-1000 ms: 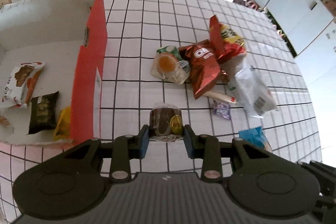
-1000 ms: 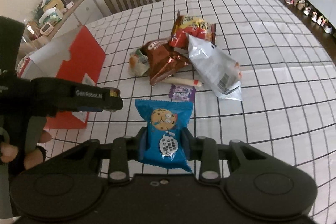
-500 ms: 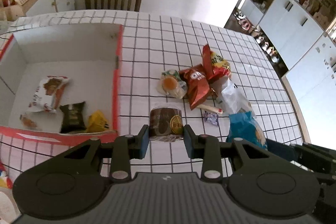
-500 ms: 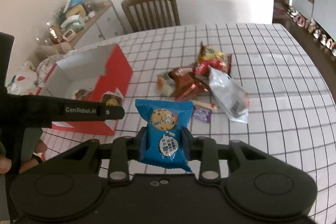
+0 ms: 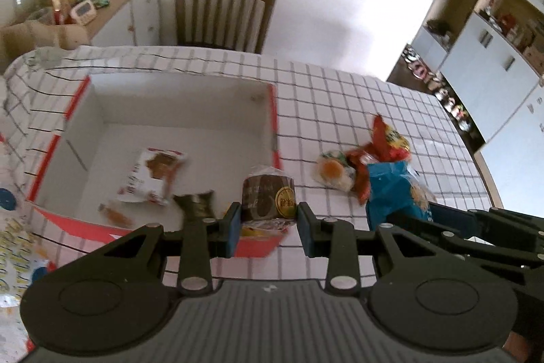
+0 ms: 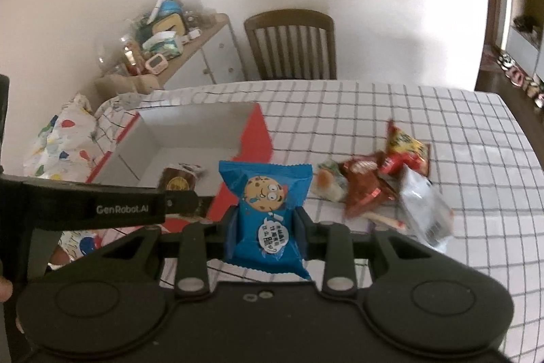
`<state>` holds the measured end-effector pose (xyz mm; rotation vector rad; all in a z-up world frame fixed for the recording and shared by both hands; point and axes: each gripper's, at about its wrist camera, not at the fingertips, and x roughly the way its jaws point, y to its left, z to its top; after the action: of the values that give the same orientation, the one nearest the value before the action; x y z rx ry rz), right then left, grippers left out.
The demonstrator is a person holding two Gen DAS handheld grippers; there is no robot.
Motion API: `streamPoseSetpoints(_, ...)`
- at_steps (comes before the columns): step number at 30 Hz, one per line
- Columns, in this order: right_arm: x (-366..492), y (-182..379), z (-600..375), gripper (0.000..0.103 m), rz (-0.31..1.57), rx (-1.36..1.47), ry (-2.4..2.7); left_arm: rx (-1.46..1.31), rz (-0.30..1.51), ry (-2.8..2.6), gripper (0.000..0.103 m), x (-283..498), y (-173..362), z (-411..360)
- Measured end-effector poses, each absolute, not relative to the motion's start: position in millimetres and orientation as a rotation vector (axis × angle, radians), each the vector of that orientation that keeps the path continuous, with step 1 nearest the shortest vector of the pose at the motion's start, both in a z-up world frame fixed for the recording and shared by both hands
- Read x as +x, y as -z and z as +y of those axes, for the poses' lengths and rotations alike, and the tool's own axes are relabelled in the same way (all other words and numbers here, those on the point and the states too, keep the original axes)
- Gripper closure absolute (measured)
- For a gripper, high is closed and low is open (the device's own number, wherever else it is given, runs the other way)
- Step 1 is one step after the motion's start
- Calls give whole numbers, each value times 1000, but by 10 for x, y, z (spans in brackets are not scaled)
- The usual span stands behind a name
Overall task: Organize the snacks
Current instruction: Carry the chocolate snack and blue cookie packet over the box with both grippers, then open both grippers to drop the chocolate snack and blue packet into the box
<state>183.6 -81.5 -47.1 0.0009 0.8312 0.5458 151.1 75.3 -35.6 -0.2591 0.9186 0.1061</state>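
- carrying a brown round cake pack (image 5: 268, 199), the left gripper (image 5: 268, 221) has its blue pads clamped on the pack's two sides, and it hangs over the near right corner of the red-and-white box (image 5: 176, 104), above the near wall.
- the right gripper (image 6: 266, 228) is clamped on a blue cookie packet (image 6: 265, 210) — held upright, clear of the checked tablecloth (image 6: 425, 111), just right of the box.
- inside the box lie a white-and-red snack pouch (image 5: 151, 174), a dark small packet (image 5: 197, 204) and an orange-brown piece (image 5: 114, 215) near the front wall; the far half of the floor is bare.
- the loose pile is well right of the box: an egg-print pack (image 5: 331, 170), a red-brown foil bag (image 6: 365, 189), a red-and-yellow bag (image 6: 406, 147) and a silvery bag (image 6: 423, 206).
- likely step: drop both packs into the box.
- risks, as i judge them:
  - the cake pack sits right over the box's corner — released here, it could catch the rim and tip out onto the cloth.
  - the two tools are close together; both heading for the box at once could knock a packet loose.
  - the cookie packet is soft and gripped at its middle, so it may swing or slide on release.
  - the frames are blurred, so the exact height over the box is hard to tell.
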Motion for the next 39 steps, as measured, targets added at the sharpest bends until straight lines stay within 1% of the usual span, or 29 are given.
streamPoseSetpoints(14, 1975, 414, -24, 71, 804, -71, -607, -258, 900, -241, 69, 1528, 305, 1588)
streamPoseSetpoints(27, 2266, 694, 559, 71, 845, -132, -605, -257, 982, -339, 69, 1802, 710, 2193)
streamPoseSetpoints(39, 2439, 1016, 912, 71, 887, -214, -592, -261, 1051, -333, 69, 2051, 1046, 2291)
